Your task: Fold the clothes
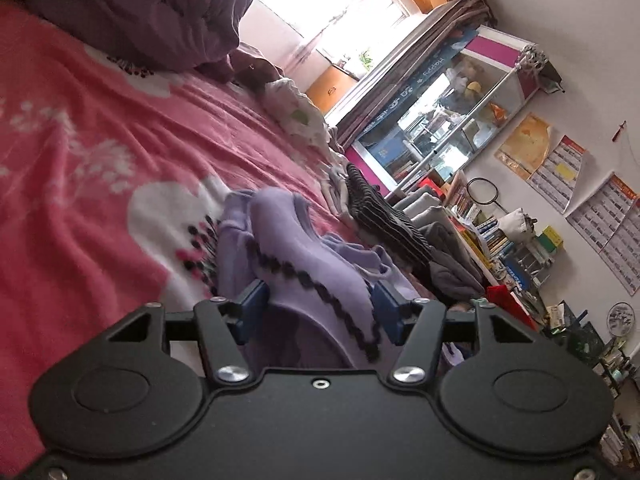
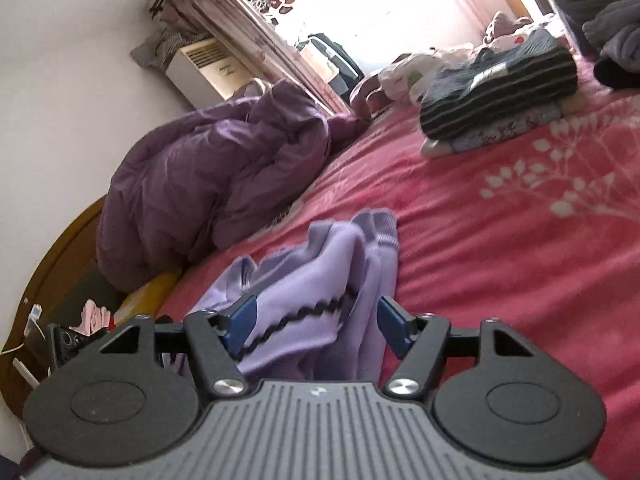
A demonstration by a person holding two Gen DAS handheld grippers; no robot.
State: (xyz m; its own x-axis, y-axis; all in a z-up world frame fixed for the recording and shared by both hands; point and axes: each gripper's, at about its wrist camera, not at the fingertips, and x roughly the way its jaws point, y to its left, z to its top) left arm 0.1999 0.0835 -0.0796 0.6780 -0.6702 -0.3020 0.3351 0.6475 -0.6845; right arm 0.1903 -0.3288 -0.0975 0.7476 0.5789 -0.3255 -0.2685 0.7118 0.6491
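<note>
Lilac garment (image 1: 304, 264) bunched on the pink bedspread (image 1: 80, 184), near side of the folded striped stack (image 2: 500, 84); left gripper (image 1: 318, 312) and right gripper (image 2: 316, 324) each straddle a fold with jaws spread, apparently poised to pinch opposite edges for spreading.

A home bedroom: a pink floral bedsheet (image 2: 500, 240), rumpled purple duvet (image 2: 208, 184) (by the window), crowded bookshelves (image 1: 492, 236).
</note>
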